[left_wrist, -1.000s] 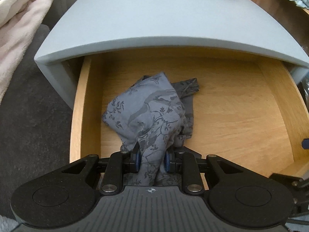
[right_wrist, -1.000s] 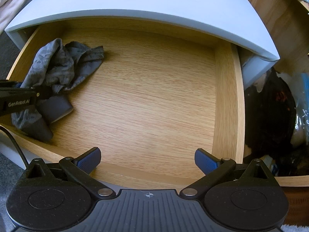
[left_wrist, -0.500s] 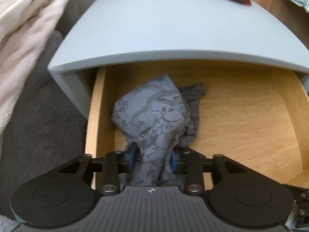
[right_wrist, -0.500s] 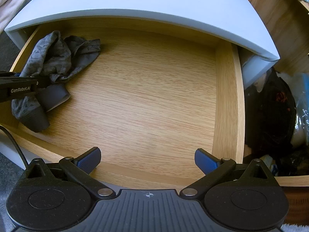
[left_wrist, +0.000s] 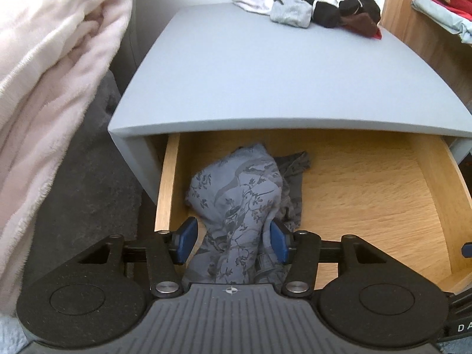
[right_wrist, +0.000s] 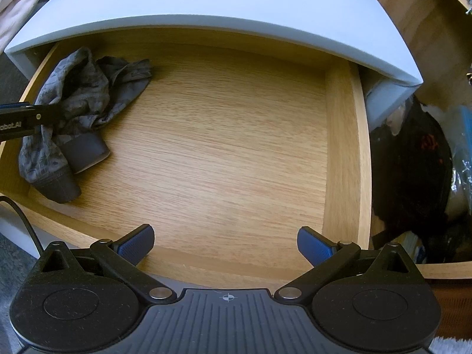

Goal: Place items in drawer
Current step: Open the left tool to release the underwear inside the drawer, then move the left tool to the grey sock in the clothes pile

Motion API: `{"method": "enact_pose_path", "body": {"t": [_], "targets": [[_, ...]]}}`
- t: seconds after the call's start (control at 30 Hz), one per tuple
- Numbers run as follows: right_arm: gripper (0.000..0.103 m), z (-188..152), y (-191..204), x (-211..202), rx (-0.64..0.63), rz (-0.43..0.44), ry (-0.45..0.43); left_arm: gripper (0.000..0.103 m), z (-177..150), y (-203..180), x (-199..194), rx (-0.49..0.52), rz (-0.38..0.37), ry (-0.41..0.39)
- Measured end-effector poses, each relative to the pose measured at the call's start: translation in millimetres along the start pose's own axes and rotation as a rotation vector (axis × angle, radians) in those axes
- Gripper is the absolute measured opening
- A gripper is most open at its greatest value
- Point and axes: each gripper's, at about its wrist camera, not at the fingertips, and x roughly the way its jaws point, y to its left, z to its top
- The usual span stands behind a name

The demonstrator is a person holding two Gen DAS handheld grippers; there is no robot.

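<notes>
1. Left gripper (left_wrist: 233, 243): jaws parted and just been opening; patterned grey garment (left_wrist: 239, 203) standing between the blue pads, left pad clear of the cloth, right pad at its edge, contact there hard to judge.
2. Patterned grey garment: bunched in the left part of the open drawer (left_wrist: 368, 194), near the left wall; seen from the right wrist as a crumpled heap (right_wrist: 79, 103) with two dark cuffs toward the front, resting on the wooden floor.
3. Drawer: pulled out beneath the grey cabinet top (left_wrist: 280, 70); oak-coloured floor bare across the middle and right (right_wrist: 236, 147).
4. Right gripper (right_wrist: 225, 246): released, jaws spread wide, nothing between them, poised over the drawer's front edge.
5. Left tool also visible in the right wrist view as a black bar (right_wrist: 20, 122) crossing the garment at the far left.
6. Pile of clothes (left_wrist: 306, 3): white, grey, black and dark red pieces at the back of the cabinet top.
7. Pink blanket (left_wrist: 50, 88): draped at the left, beside the cabinet.
8. Dark bundle (right_wrist: 413, 162): lying right of the drawer, outside it.
</notes>
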Motion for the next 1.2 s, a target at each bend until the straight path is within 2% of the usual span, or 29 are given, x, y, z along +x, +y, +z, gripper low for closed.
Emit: {"method": "enact_pose_path", "body": {"t": [0.17, 0.23, 0.3, 0.37, 0.47, 0.63, 0.67, 0.7, 0.77, 0.93, 1.03, 1.07, 1.1, 1.13, 1.2], "targets": [[0.103, -0.5, -1.1, -0.8, 0.011, 0.0, -0.001, 0.056, 11.7, 3.1, -22.7, -0.023, -0.018, -0.063], [0.103, -1.2, -2.2, -1.5, 0.019, 0.002, -0.003, 0.057, 24.5, 2.1, -35.7, 0.032, -0.059, -0.13], [0.103, -1.9, -2.6, -3.0, 0.021, -0.001, -0.008, 0.067, 41.8, 3.0, -46.0, 0.087, -0.076, -0.202], [0.103, -3.2, -3.3, -3.7, 0.031, 0.002, -0.011, 0.069, 67.4, 8.5, -52.4, 0.082, -0.081, -0.259], [0.103, -4.4, -6.2, -4.2, 0.048, 0.011, -0.012, 0.071, 111.9, 17.1, -50.2, 0.003, -0.119, -0.296], [0.103, -4.7, -5.9, -4.8, 0.047, 0.01, -0.015, 0.07, 181.0, 5.5, -12.7, -0.072, -0.167, -0.322], [0.103, -4.9, -6.2, -5.0, 0.051, 0.01, -0.014, 0.067, 191.0, -2.4, -2.6, -0.065, -0.165, -0.322], [0.103, -4.8, -6.2, -5.1, 0.05, 0.01, -0.013, 0.057, 199.6, -12.5, 10.7, -0.047, -0.164, -0.32], [0.103, -3.9, -5.2, -5.1, 0.038, 0.007, -0.013, 0.048, 212.2, -29.3, 31.6, -0.019, -0.175, -0.301], [0.103, -0.3, -4.1, -3.1, 0.019, 0.002, -0.002, 0.048, 232.8, -53.1, 69.7, -0.035, -0.183, -0.296], [0.103, 0.1, -4.7, -3.5, 0.02, 0.005, 0.001, 0.048, 238.5, -61.3, 84.7, -0.005, -0.19, -0.266], [0.103, -0.2, -4.4, -3.5, 0.019, 0.004, 0.001, 0.041, 238.9, -62.9, 87.9, 0.008, -0.182, -0.255], [0.103, -0.2, -4.3, -3.1, 0.018, 0.004, 0.0, 0.02, 239.3, -64.3, 90.9, 0.019, -0.183, -0.242], [0.103, 0.0, -4.3, -2.3, 0.018, 0.004, 0.002, 0.011, 239.7, -65.0, 93.8, 0.027, -0.189, -0.228], [0.103, 0.9, -4.1, -0.2, 0.015, 0.003, 0.006, 0.005, 235.3, -66.5, 92.9, 0.041, -0.161, -0.23]]}}
